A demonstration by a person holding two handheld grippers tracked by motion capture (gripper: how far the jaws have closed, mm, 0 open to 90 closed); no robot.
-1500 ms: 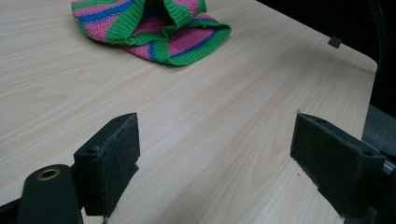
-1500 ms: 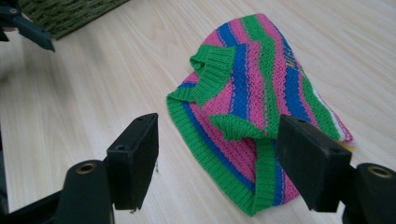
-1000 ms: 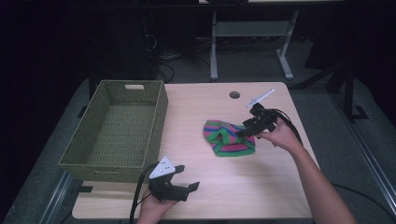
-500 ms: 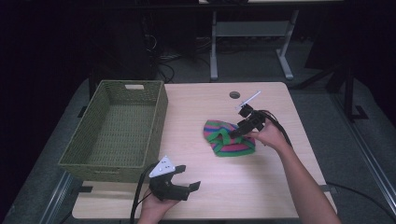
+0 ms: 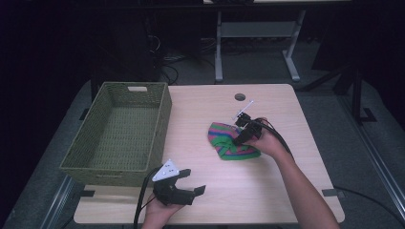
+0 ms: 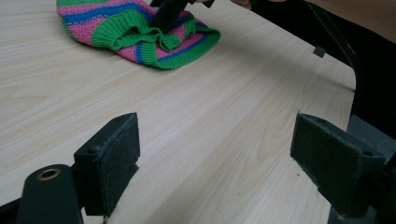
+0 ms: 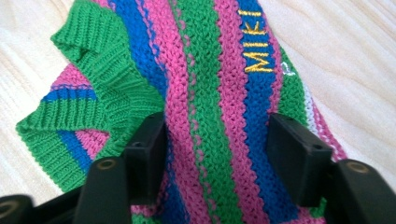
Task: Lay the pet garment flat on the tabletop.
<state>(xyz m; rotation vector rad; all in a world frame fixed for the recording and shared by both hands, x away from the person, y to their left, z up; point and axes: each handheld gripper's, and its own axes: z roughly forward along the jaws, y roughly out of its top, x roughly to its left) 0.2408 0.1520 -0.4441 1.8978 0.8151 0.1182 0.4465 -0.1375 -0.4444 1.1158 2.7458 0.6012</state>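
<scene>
Right now the right tongs (image 5: 240, 135) are pressing down onto a striped knitted garment (image 5: 231, 142), pink, green and blue, lying crumpled at the middle right of the worktop (image 5: 267, 188) in the high view. Their jaws have just been closing and are straddling a fold of knit, though the pads are not yet visibly pinching it. The garment is looking soft, light and floppy, so it is likely sagging once lifted; the thick ribbed green hem (image 7: 100, 84) seems the firmest place to grip. The left tongs (image 5: 184, 188) are resting wide apart and empty at the lower middle. A green woven basket (image 5: 86, 155) is sitting at the left.
</scene>
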